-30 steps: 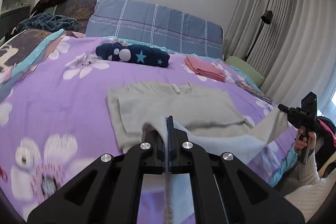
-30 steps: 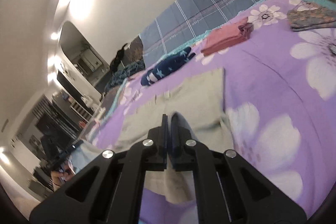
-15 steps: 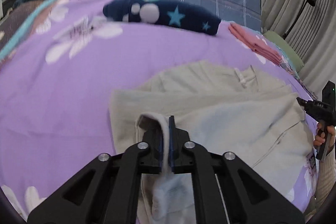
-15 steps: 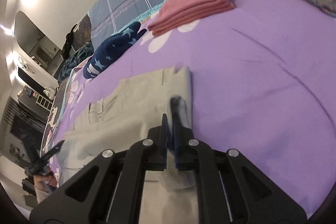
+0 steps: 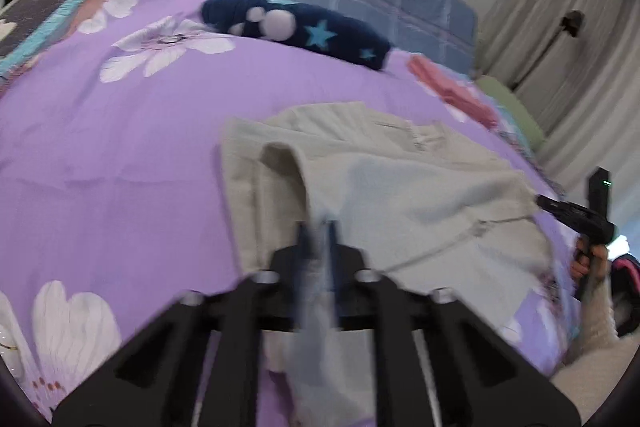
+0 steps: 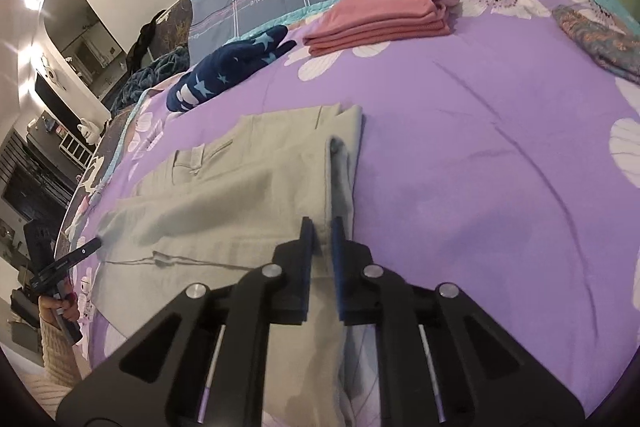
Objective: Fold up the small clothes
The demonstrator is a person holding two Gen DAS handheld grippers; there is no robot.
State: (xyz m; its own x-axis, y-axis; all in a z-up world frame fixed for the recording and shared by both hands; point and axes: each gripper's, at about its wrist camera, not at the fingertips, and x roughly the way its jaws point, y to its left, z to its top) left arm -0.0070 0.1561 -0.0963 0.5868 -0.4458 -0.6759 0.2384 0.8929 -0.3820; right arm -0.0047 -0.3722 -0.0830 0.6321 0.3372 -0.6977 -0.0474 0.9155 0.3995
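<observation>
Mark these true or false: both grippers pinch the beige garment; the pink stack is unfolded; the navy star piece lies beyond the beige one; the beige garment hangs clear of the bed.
1. Both the left gripper and the right gripper pinch the beige garment: true.
2. The pink stack is unfolded: false, it is neatly folded.
3. The navy star piece lies beyond the beige one: true.
4. The beige garment hangs clear of the bed: false, it rests on it.
</observation>
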